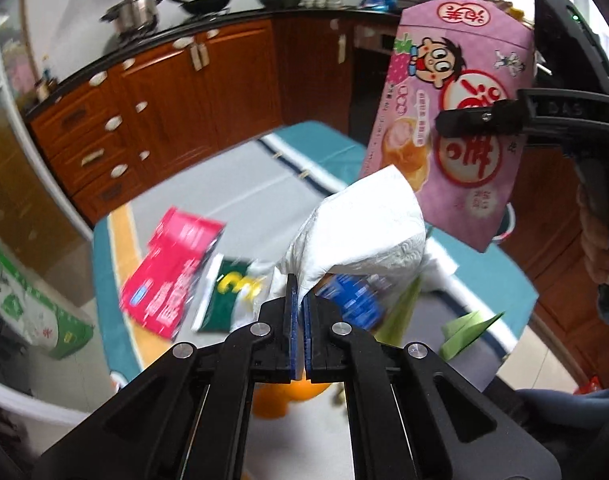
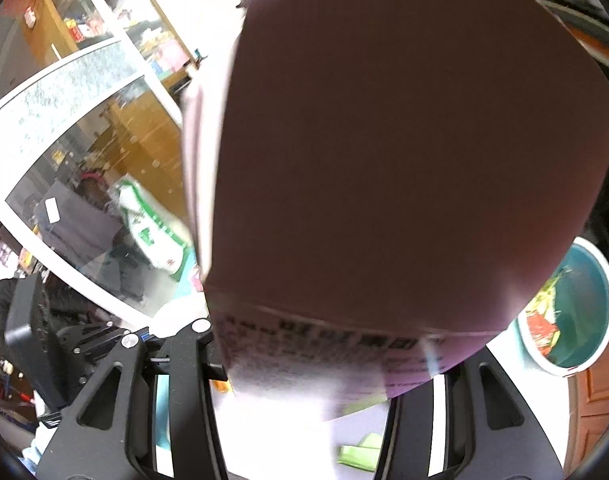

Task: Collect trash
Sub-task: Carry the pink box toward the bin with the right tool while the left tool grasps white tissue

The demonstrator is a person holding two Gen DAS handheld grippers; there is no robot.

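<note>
Crumpled white tissue (image 1: 360,232) sits pinched in left jaws; right jaws clamp the pink cartoon-printed snack box (image 1: 452,120).

Embossed white paper tissue (image 1: 360,232), matt pink cardboard box (image 1: 456,112), glossy wood cabinets (image 1: 192,92)

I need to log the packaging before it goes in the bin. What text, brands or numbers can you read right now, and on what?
"DAS": embossed on the right gripper body.
Large red Chinese characters on the pink snack box: upside down; I can't transcribe them reliably.
Red carton on the table: print motion-blurred, unreadable.
Green packet: yellow marks, blurred.
Blue wrapper: blurred.
Box underside in the right wrist view: fine print, blurred.
</note>
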